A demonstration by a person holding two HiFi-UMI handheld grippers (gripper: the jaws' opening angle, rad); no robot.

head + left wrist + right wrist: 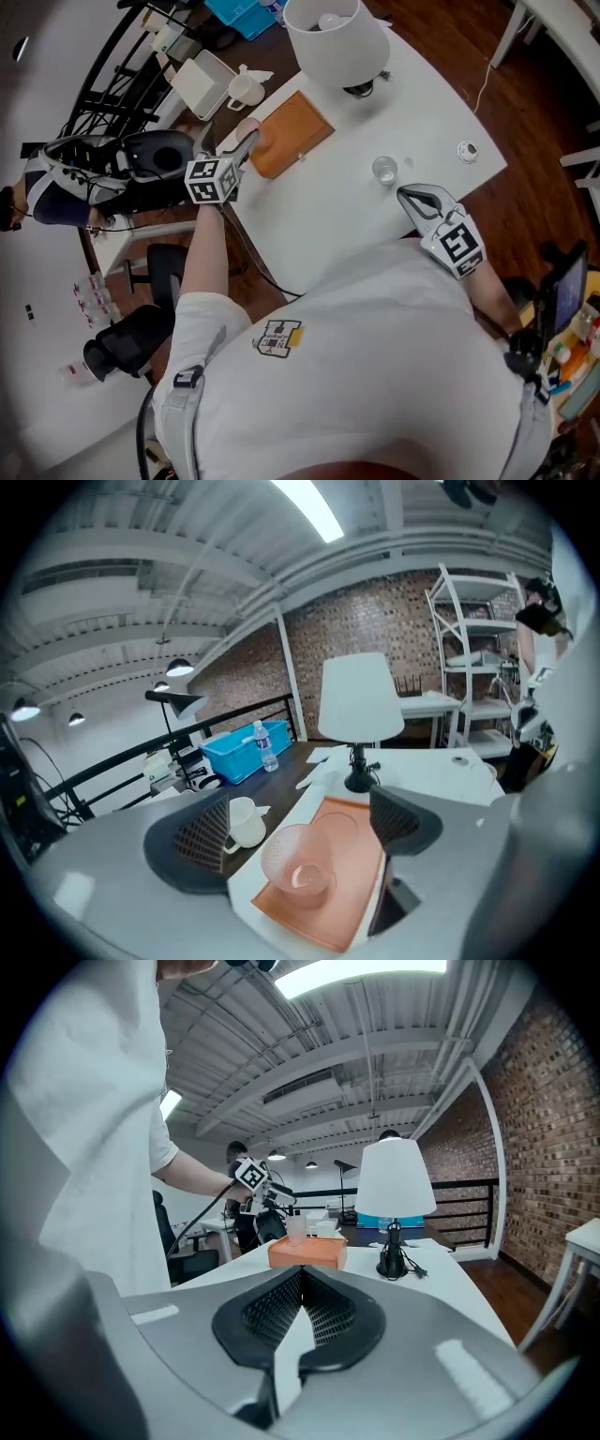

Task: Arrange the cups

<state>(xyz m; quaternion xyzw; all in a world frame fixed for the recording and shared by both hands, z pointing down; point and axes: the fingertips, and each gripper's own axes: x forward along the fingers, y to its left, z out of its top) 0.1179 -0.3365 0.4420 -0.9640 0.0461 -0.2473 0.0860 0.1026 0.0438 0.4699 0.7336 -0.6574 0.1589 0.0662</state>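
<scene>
The left gripper (246, 147) is released: its jaws stand wide apart and touch nothing. The pink cup (298, 866) stands upright and free on the orange tray (349, 874), at the tray's end nearest to this gripper, below the gap between the open jaws. The step in hand seems to be leaving this cup there. To do it well, the gripper should draw away from the tray with both jaws clear of the rim, because such a light cup probably tips easily.

The right gripper (298, 1309) is clenched and empty, well apart from the tray. A clear glass (384, 171) stands on the tabletop (319, 216) between the tray and the right gripper; I think it goes next. A white mug (246, 819) stands just beside the tray.
</scene>
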